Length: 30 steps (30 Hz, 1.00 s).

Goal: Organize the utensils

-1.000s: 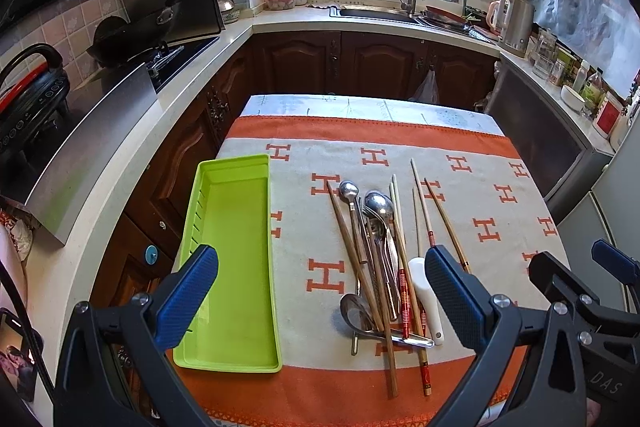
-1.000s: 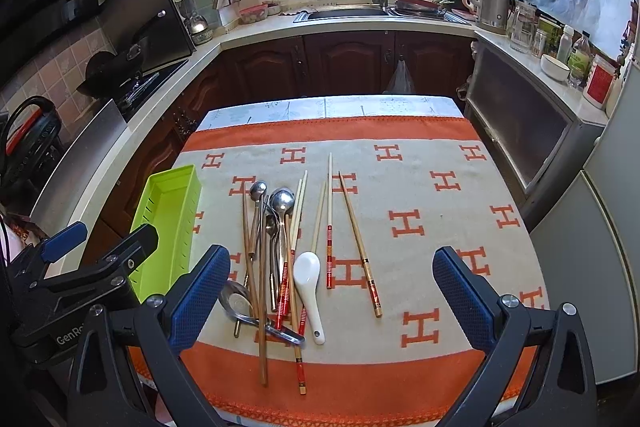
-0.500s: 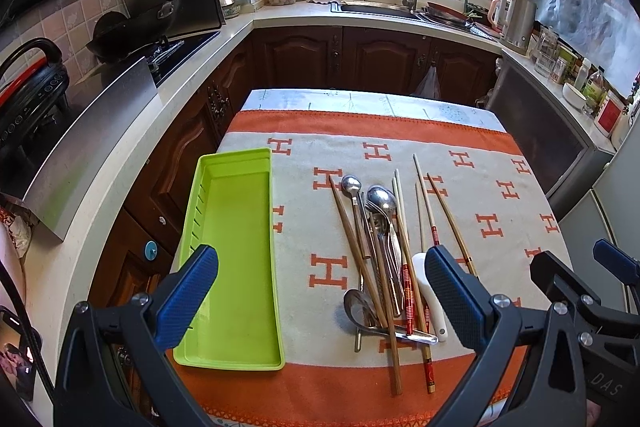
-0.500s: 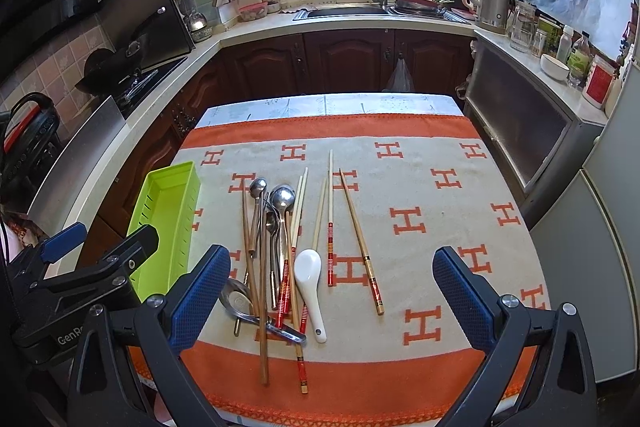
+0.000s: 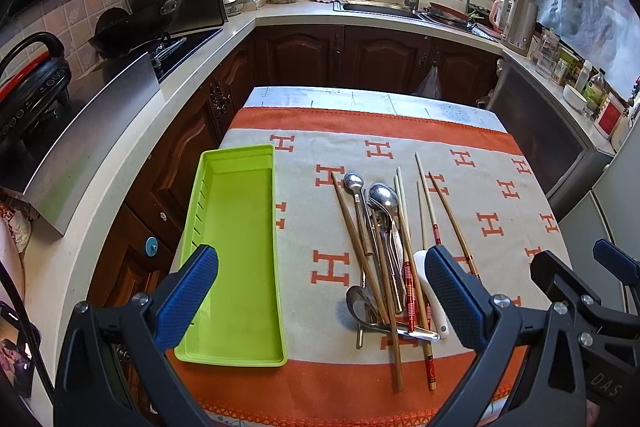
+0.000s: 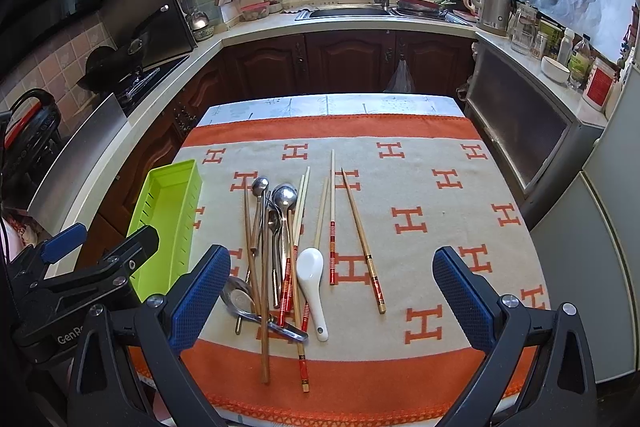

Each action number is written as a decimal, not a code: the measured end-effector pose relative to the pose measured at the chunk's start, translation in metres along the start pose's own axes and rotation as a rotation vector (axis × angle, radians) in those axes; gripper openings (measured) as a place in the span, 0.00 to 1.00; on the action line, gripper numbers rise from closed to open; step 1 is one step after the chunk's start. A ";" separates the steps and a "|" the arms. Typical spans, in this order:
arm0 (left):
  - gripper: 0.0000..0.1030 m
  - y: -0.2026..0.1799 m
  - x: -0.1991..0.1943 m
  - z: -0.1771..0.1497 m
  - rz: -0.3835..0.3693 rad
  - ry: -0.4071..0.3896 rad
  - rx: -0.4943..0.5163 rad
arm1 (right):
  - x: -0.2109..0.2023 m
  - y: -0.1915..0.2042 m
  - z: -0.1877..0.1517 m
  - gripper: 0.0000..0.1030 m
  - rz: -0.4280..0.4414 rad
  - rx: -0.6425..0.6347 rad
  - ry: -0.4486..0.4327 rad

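A lime green tray (image 5: 236, 247) lies empty at the left of the table; it also shows in the right wrist view (image 6: 168, 219). A pile of metal spoons (image 5: 380, 227), wooden chopsticks (image 5: 404, 247) and a white ceramic spoon (image 5: 428, 287) lies in the middle. In the right wrist view the metal spoons (image 6: 280, 227), white spoon (image 6: 312, 279) and two separate chopsticks (image 6: 360, 235) show. My left gripper (image 5: 320, 299) is open and empty above the near edge, between tray and pile. My right gripper (image 6: 332, 299) is open and empty, above the pile's near right.
The table carries an orange and beige cloth (image 6: 440, 227) with H marks. Kitchen counters (image 6: 360, 23) with a sink, a kettle (image 6: 494, 3) and a stove (image 5: 152, 39) surround it. The right gripper's body (image 5: 580, 307) shows at the left wrist view's right edge.
Both views have shifted slightly, so the table and utensils sit a little lower in frame. Nothing on the table has moved and both grippers stay open.
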State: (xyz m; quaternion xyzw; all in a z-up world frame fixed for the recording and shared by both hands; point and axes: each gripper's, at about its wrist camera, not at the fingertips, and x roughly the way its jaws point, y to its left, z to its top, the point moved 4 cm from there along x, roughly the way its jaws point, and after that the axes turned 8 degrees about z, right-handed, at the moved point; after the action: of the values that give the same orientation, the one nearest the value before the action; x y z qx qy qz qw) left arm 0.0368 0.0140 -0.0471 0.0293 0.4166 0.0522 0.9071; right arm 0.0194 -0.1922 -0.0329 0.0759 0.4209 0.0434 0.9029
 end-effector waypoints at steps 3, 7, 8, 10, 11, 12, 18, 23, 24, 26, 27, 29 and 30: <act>0.99 0.000 0.000 -0.001 -0.003 0.003 -0.003 | 0.000 0.000 0.000 1.00 -0.003 -0.002 0.000; 0.99 0.001 -0.001 -0.002 -0.003 0.005 -0.005 | 0.000 0.001 0.000 1.00 -0.002 -0.001 0.001; 0.99 0.002 -0.001 -0.002 -0.003 0.006 -0.006 | 0.000 0.001 0.000 1.00 -0.002 -0.001 0.001; 0.99 0.003 -0.001 -0.002 -0.002 0.007 -0.007 | 0.000 0.000 -0.001 1.00 -0.003 -0.002 0.003; 0.99 0.004 0.000 -0.002 -0.002 0.008 -0.008 | 0.000 0.000 -0.001 1.00 -0.003 -0.003 0.002; 0.99 0.004 0.000 -0.003 -0.002 0.009 -0.009 | 0.000 0.001 -0.001 1.00 -0.003 -0.002 0.002; 0.99 0.008 0.002 -0.002 -0.004 0.018 -0.014 | 0.001 0.002 -0.002 1.00 -0.003 -0.003 0.003; 0.99 0.011 0.003 -0.001 -0.001 0.014 -0.013 | 0.003 -0.004 -0.003 1.00 0.001 -0.004 0.007; 0.99 0.011 0.003 -0.001 0.000 0.014 -0.014 | 0.004 -0.002 -0.002 1.00 -0.001 -0.005 0.007; 0.99 0.013 0.003 -0.001 0.000 0.017 -0.015 | 0.004 -0.003 -0.003 1.00 -0.001 -0.006 0.008; 0.99 0.013 0.004 -0.001 0.000 0.019 -0.015 | 0.004 0.000 -0.002 1.00 -0.002 -0.005 0.008; 0.99 0.015 0.004 -0.001 0.000 0.023 -0.016 | 0.004 -0.001 -0.003 1.00 -0.003 -0.006 0.010; 0.99 0.015 0.005 0.000 0.001 0.026 -0.017 | 0.004 -0.002 -0.003 1.00 -0.003 -0.007 0.012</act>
State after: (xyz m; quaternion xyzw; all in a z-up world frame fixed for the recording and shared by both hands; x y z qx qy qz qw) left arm 0.0392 0.0299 -0.0490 0.0212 0.4278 0.0563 0.9019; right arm 0.0197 -0.1930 -0.0382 0.0720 0.4264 0.0438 0.9006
